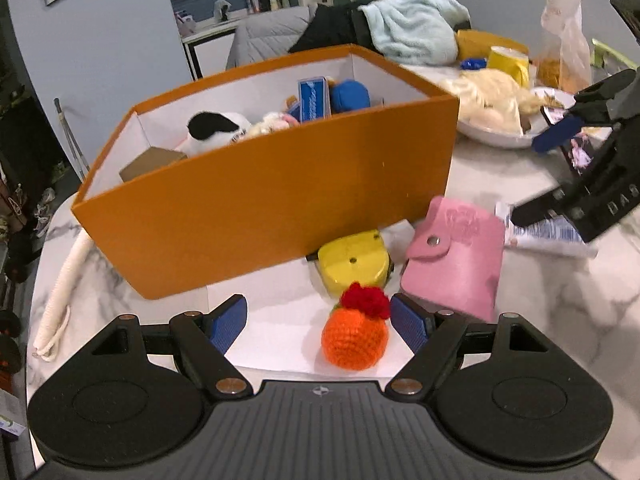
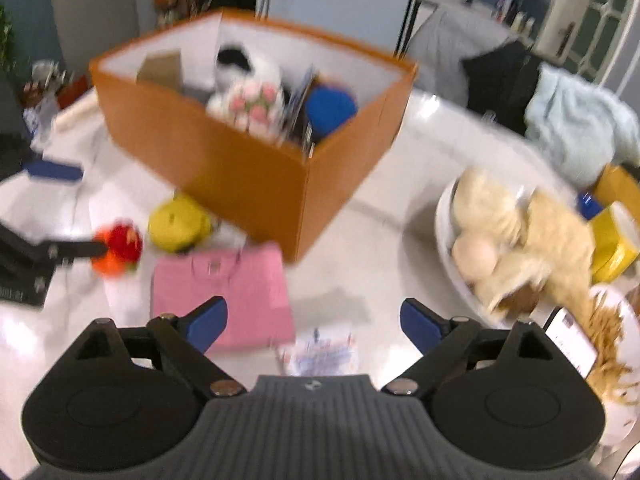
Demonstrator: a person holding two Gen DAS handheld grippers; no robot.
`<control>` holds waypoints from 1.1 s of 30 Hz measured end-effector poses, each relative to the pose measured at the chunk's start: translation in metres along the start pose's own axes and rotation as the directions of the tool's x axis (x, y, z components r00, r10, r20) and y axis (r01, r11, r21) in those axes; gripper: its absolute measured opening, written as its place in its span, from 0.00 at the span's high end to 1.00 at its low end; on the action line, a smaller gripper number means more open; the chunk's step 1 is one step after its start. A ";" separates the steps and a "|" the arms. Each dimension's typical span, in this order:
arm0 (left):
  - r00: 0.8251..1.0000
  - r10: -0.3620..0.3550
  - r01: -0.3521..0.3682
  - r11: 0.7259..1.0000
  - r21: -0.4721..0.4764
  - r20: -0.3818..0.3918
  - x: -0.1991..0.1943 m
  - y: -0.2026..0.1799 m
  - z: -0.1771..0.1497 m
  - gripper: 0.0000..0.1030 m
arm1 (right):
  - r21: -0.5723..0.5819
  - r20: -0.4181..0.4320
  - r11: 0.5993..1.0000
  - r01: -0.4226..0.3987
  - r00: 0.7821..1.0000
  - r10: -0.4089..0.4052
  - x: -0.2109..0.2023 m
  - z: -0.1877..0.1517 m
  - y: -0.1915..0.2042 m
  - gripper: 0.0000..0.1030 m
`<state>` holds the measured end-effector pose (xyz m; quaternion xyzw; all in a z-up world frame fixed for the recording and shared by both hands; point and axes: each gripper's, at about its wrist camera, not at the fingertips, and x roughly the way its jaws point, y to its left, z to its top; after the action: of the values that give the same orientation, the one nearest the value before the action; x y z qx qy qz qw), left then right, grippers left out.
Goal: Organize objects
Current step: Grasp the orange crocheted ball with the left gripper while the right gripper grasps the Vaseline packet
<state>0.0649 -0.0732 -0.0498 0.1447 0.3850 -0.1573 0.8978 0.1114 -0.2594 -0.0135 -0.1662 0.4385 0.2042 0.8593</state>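
tape measure before box, wallet right

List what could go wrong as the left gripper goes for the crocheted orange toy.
The left gripper is open around the orange toy, but the toy sits nearer the right fingertip, so closing may nudge it. The pink wallet and yellow tape measure crowd it. The right-wrist view is blurred.

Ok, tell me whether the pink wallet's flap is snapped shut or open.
Shut: the pink wallet's flap lies flat over the front, with its metal snap pressed down against it.

Bright indoor light, fisheye-bent edges, sharp left view, motion-blurred right view.
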 end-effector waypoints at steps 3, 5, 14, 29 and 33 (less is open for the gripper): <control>1.000 -0.016 0.016 1.000 0.009 -0.004 0.006 -0.001 0.000 0.10 | -0.034 -0.071 0.999 -0.013 0.997 0.011 0.010 -0.010 0.000 0.09; 1.000 -0.019 0.019 1.000 0.022 -0.011 0.009 -0.003 -0.001 0.10 | -0.041 -0.110 0.999 -0.018 0.994 0.014 0.016 -0.016 -0.001 0.09; 0.998 -0.040 0.042 0.998 0.038 -0.041 0.020 -0.003 -0.006 0.12 | -0.043 -0.183 0.999 -0.002 0.983 -0.006 0.029 -0.026 -0.007 0.09; 0.996 -0.076 0.077 0.997 0.032 -0.038 0.021 0.001 -0.008 0.28 | -0.023 -0.242 0.999 -0.028 0.970 0.022 0.036 -0.031 -0.009 0.23; 0.995 -0.086 0.088 0.995 0.038 -0.054 0.023 -0.001 -0.009 0.29 | 0.000 -0.252 0.999 -0.040 0.967 0.039 0.036 -0.031 -0.009 0.29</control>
<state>0.0739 -0.0748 -0.0733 0.1501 0.4110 -0.2001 0.8766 0.1138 -0.2746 -0.0594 -0.1842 0.5469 0.1997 0.7919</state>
